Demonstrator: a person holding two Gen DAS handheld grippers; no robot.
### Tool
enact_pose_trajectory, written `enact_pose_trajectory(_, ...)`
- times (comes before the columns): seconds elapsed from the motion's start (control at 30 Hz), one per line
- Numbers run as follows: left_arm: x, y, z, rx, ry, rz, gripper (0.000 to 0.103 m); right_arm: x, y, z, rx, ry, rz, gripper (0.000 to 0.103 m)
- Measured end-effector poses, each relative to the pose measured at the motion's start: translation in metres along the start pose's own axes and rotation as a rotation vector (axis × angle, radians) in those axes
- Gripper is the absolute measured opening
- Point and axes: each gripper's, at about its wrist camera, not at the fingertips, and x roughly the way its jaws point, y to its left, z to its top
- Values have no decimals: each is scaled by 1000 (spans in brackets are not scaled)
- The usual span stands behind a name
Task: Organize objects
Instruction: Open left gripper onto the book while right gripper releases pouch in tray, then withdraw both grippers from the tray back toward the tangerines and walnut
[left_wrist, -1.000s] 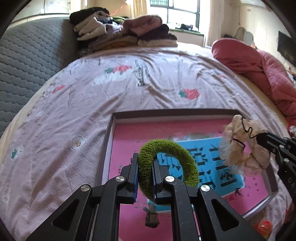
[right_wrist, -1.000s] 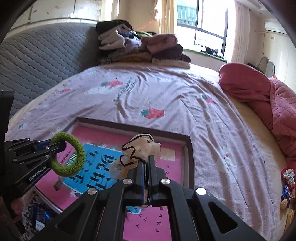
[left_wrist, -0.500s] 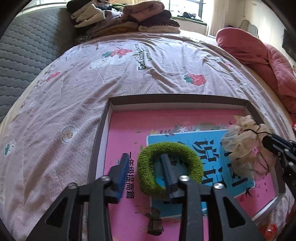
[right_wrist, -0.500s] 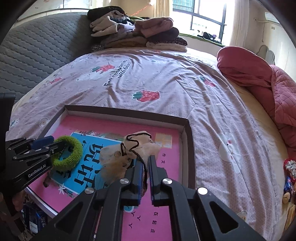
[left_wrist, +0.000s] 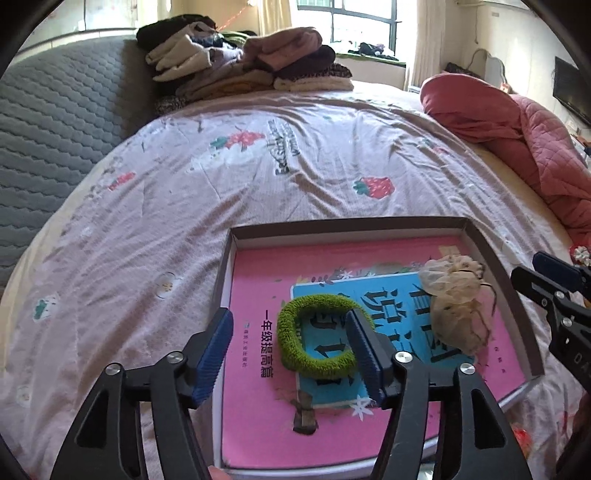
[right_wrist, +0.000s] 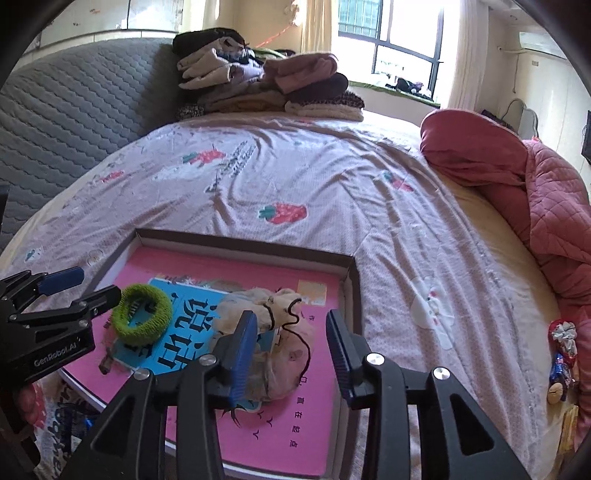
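Both scrunchies are lying loose in the tray (left_wrist: 491, 254): green (left_wrist: 317, 339), cream (right_wrist: 273, 354). Left gripper (left_wrist: 291, 354) and right gripper (right_wrist: 291, 350) are gaping apart.

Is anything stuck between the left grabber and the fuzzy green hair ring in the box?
Nothing visible is. The left gripper is open, and the green hair ring lies on the pink book in the box. One finger already overlaps the ring's right side. The cream scrunchie lies off to the right.

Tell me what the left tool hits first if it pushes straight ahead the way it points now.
Likely the green scrunchie: the open left tool straddles it, the right pad inside its loop. Beyond lies the box's far wall; depth is unclear.
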Motion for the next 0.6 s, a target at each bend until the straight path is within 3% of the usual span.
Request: enact_pose_trajectory(0.6, -134, -1, -13, -11, -203, 31, 74, -111, 14, 3, -46, -172, 10, 49)
